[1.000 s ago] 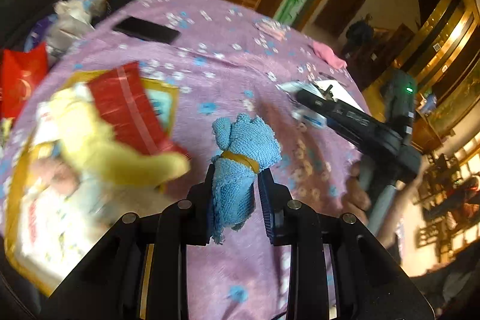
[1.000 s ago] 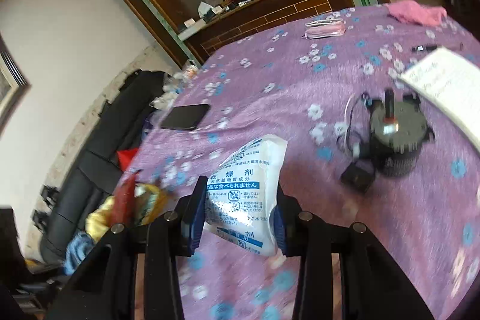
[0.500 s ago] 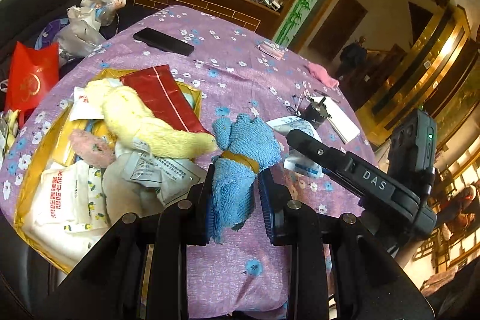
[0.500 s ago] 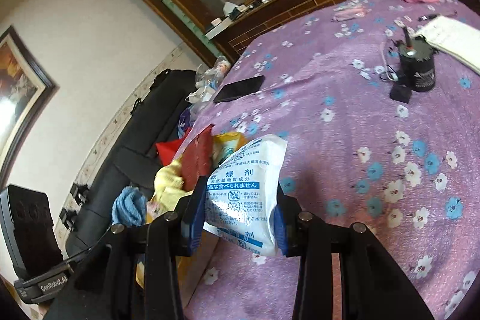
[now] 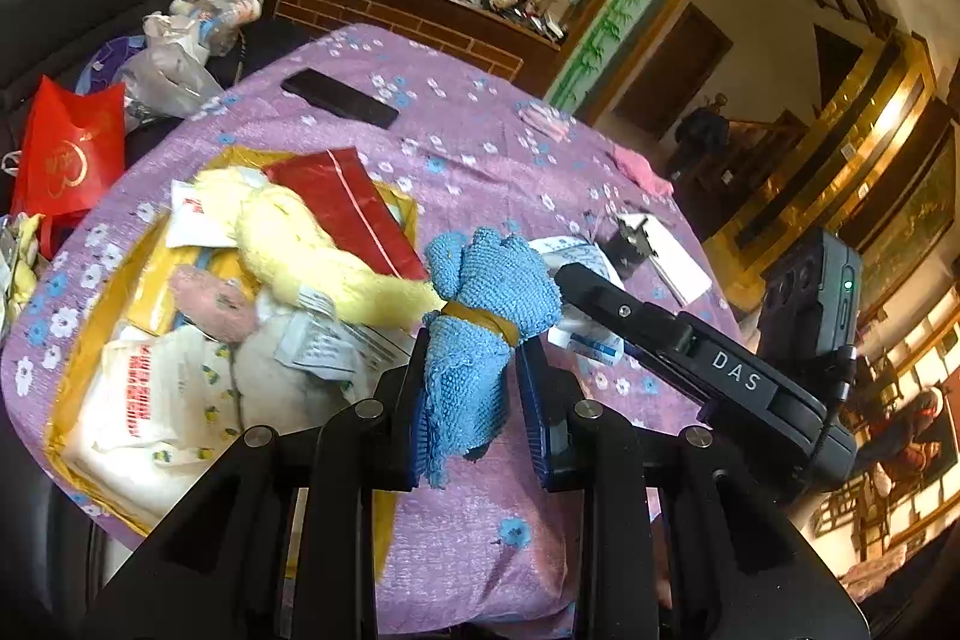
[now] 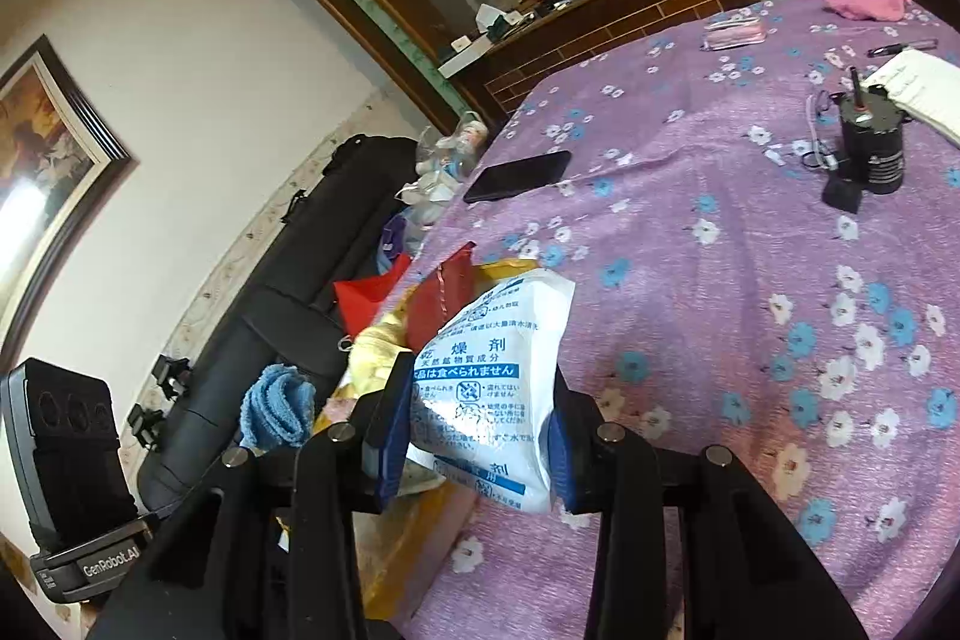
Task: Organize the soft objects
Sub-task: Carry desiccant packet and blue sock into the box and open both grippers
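The left gripper (image 5: 474,388) held a blue cloth (image 5: 480,328) clamped between its fingers, above the table edge beside the yellow tray (image 5: 78,382) of soft items. The right gripper (image 6: 474,436) held a white packet (image 6: 486,394) pinched, hovering near the tray. Each item probably should be lowered over the tray before release, one at a time, so neither slid off the pile.

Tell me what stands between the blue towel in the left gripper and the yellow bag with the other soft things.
Nothing visible does. The left gripper holds the blue towel above the purple tablecloth, just beside the yellow bag. The bag lies open, already heaped with a yellow plush toy and packets, so the towel would land on top.
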`<state>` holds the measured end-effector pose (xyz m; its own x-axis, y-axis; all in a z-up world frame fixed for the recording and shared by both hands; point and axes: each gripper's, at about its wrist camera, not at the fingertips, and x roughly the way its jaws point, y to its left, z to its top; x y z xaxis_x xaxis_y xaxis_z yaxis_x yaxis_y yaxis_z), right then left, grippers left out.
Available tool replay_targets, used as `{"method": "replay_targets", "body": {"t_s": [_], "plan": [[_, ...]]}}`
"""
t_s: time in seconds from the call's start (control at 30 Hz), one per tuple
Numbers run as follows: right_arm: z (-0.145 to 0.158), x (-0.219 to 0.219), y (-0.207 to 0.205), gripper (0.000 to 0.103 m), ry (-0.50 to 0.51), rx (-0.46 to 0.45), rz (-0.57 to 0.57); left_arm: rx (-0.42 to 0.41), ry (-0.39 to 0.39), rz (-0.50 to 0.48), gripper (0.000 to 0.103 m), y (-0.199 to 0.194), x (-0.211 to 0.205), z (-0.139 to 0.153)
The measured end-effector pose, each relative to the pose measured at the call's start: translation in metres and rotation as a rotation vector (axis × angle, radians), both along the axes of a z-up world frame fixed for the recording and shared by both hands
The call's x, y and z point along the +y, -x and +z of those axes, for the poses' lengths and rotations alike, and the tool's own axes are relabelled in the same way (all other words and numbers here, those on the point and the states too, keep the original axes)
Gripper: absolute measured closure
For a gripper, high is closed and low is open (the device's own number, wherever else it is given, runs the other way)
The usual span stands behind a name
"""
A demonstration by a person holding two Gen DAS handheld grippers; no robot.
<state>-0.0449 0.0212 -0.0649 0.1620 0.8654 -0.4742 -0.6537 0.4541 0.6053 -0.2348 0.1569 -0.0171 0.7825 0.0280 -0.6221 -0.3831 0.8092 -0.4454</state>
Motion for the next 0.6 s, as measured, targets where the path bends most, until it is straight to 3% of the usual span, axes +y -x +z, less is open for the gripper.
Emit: {"method": "replay_targets", "body": {"t_s": [0.33, 0.6], "plan": [[0.004, 0.035, 0.018, 0.065, 0.023, -0.043, 0.088, -0.033, 0.017, 0.129, 0.078, 0.045, 0.045, -0.001], [-0.001, 0.06, 0.042, 0.065, 0.05, -0.03, 0.183, 0.022, 0.051, 0.147, 0.078, 0.049, 0.067, -0.028]]}}
